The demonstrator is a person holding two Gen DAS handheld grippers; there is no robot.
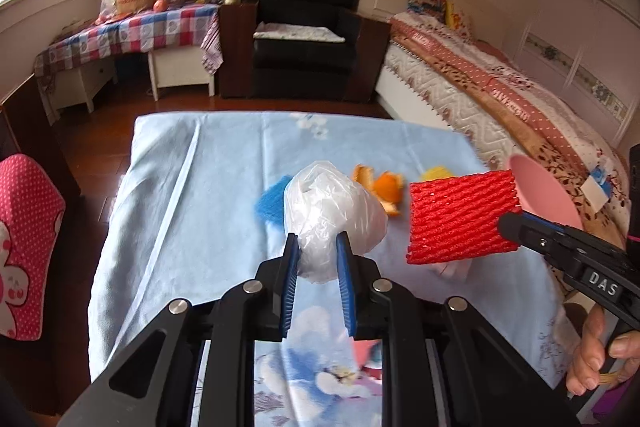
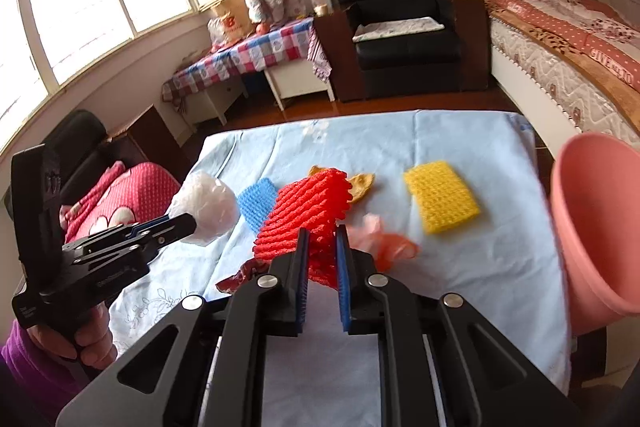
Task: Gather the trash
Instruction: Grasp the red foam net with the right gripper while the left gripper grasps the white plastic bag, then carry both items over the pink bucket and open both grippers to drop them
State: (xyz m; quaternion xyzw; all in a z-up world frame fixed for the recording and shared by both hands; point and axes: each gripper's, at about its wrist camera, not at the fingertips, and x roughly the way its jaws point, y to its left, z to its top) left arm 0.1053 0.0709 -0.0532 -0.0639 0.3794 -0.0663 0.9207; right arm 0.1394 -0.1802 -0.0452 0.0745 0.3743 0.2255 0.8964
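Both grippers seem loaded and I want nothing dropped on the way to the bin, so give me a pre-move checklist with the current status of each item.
1. Left gripper shut on the white plastic bag: ok, pads pinch its lower part.
2. Right gripper shut on the red foam net: ok, pads squeeze its near edge.
3. Both loads off the blue tablecloth: ok, both hang above it.
4. Pink bin within reach: ok, at the table's right edge, mouth facing the table.
5. Bin has room: cannot tell, inside not visible.
6. Table cleared: not ok; yellow foam net, blue foam net, orange peel and pink plastic bag remain.
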